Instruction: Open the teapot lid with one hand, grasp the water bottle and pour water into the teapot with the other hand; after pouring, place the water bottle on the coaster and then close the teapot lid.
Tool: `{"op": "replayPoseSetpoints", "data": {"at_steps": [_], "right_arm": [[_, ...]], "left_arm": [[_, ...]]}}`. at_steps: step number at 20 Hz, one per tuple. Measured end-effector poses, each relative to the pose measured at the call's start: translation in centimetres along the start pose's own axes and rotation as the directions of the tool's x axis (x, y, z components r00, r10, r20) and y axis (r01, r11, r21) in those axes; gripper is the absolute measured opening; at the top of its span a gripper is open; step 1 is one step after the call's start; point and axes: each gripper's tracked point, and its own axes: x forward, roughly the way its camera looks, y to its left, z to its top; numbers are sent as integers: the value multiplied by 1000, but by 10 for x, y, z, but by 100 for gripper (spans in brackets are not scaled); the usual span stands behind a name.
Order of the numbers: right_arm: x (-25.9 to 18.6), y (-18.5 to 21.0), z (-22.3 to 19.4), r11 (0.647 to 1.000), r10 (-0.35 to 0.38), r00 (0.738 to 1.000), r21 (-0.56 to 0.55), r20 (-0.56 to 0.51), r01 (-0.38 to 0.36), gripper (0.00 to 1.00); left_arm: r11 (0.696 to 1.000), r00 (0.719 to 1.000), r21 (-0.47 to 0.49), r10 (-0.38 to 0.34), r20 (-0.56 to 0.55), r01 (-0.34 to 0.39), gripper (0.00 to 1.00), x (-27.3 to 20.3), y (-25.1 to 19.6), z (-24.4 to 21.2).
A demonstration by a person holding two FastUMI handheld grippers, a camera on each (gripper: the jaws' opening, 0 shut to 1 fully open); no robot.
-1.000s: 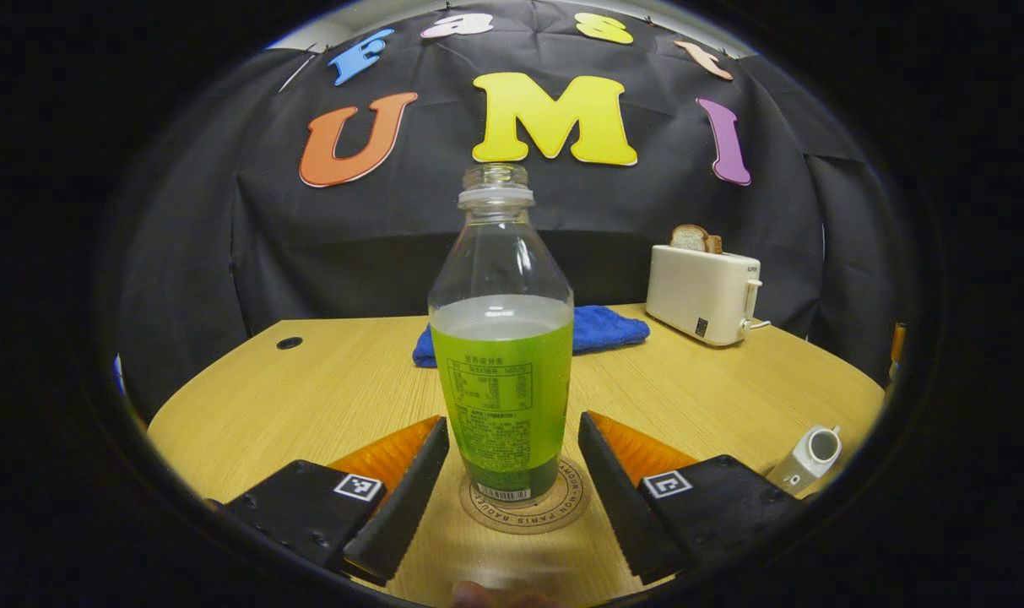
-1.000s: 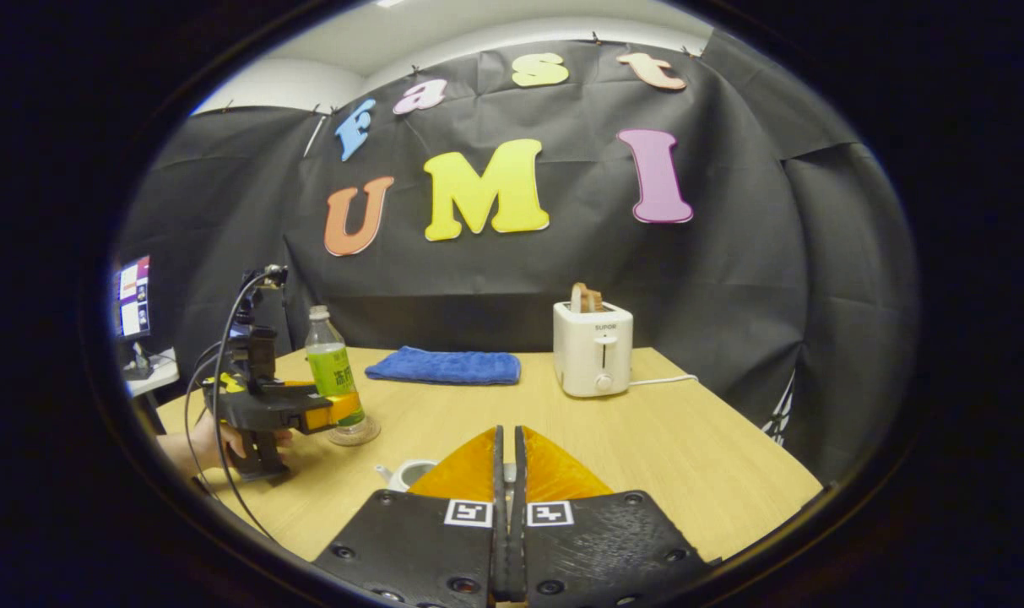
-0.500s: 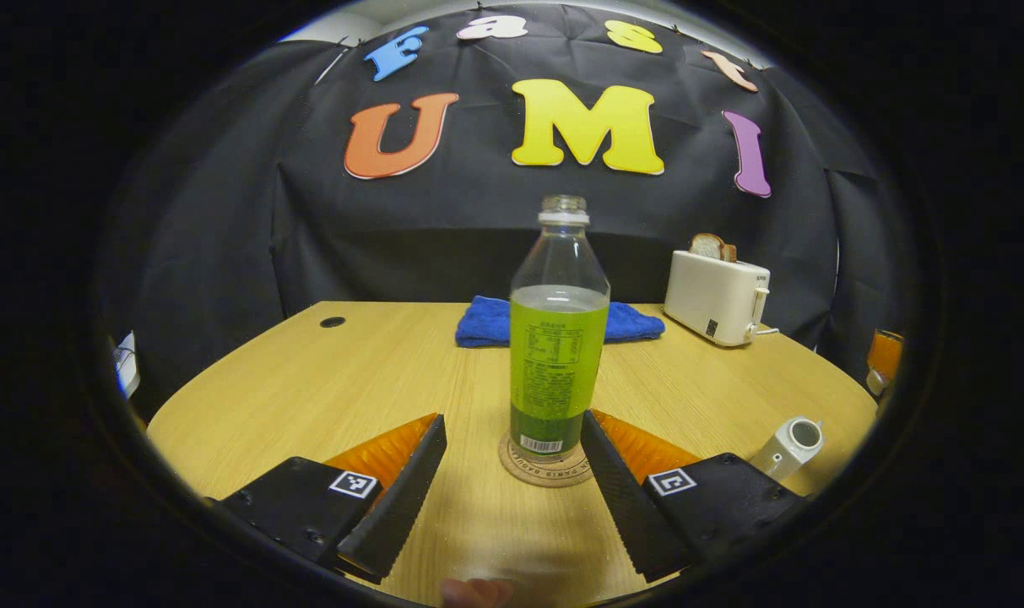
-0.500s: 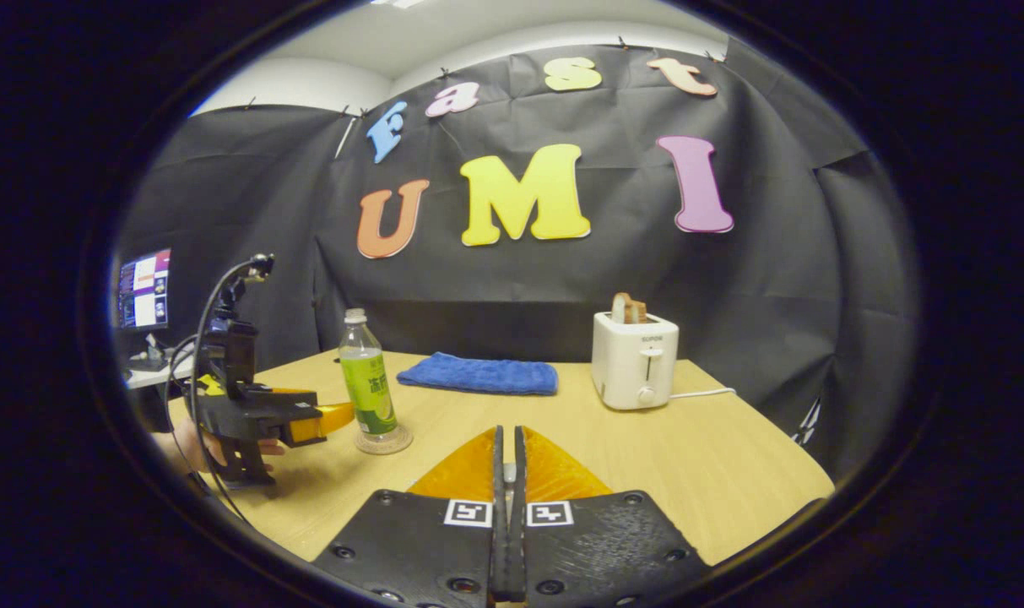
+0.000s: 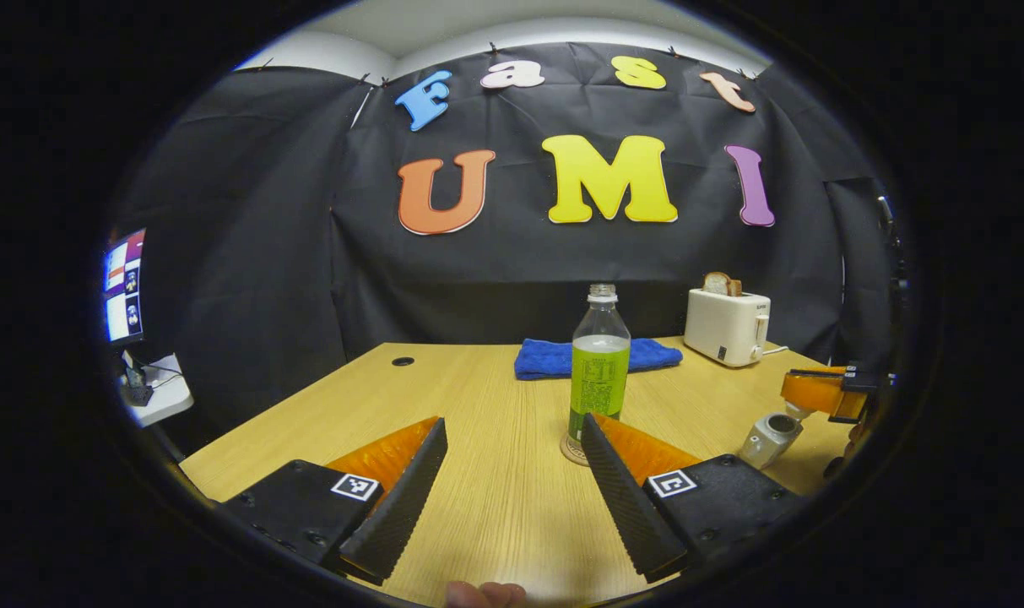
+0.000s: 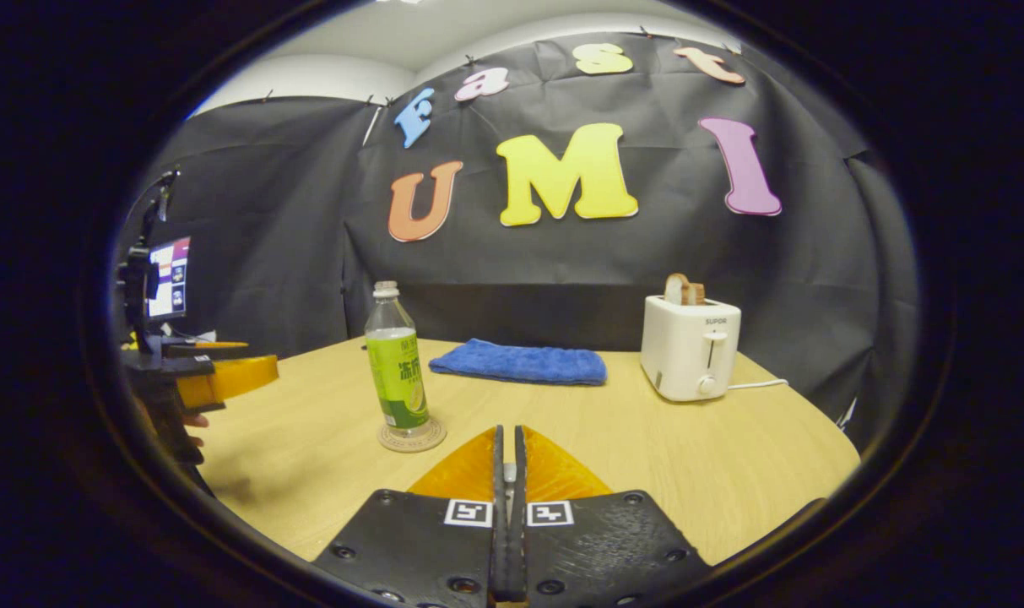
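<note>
Left gripper (image 5: 512, 460): fingers spread wide, empty, low over the wooden table (image 5: 478, 507), well back from the bottle.

Water bottle (image 5: 598, 376): uncapped, upright, partly filled, green-labelled, standing on the round coaster (image 5: 572, 453) ahead of the left gripper; placement judged done.

Teapot (image 5: 767, 437): white, open mouth showing, at the table's right, just below the right gripper as seen from the left gripper view. Lid still to be closed.

Right gripper (image 6: 506, 473): fingers pressed together on something thin between the tips; whether that is the teapot lid cannot be told. Teapot lies beneath its sightline.

Beyond: blue cloth (image 6: 518, 361), white toaster (image 6: 690, 347) with bread, monitor (image 5: 123, 285) at the left.

Risks, as judgement: lid lowered off-centre would catch the rim and tip or slide the light teapot; a loose pinch could drop it; a sweep of the open left gripper could topple the capless bottle.
</note>
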Motion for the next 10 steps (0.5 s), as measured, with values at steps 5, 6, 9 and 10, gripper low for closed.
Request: {"op": "replayPoseSetpoints", "data": {"at_steps": [5, 6, 9, 10], "right_arm": [[12, -4, -11, 1000, -16, 1000, -4, -8, 16, 0], [13, -4, -13, 1000, -16, 1000, 0, -11, 16, 0], [15, -6, -17, 1000, -20, 1000, 3, -10, 20, 0], [14, -7, -16, 1000, -26, 1000, -2, -10, 26, 0]], "left_arm": [[999, 999, 17, 28, 37, -29, 98, -17, 9, 9], [999, 999, 20, 30, 40, -31, 99, -19, 9, 9], [999, 998, 21, 31, 45, -32, 99, -21, 8, 12], [999, 999, 22, 30, 45, -31, 99, -21, 7, 12]]}}
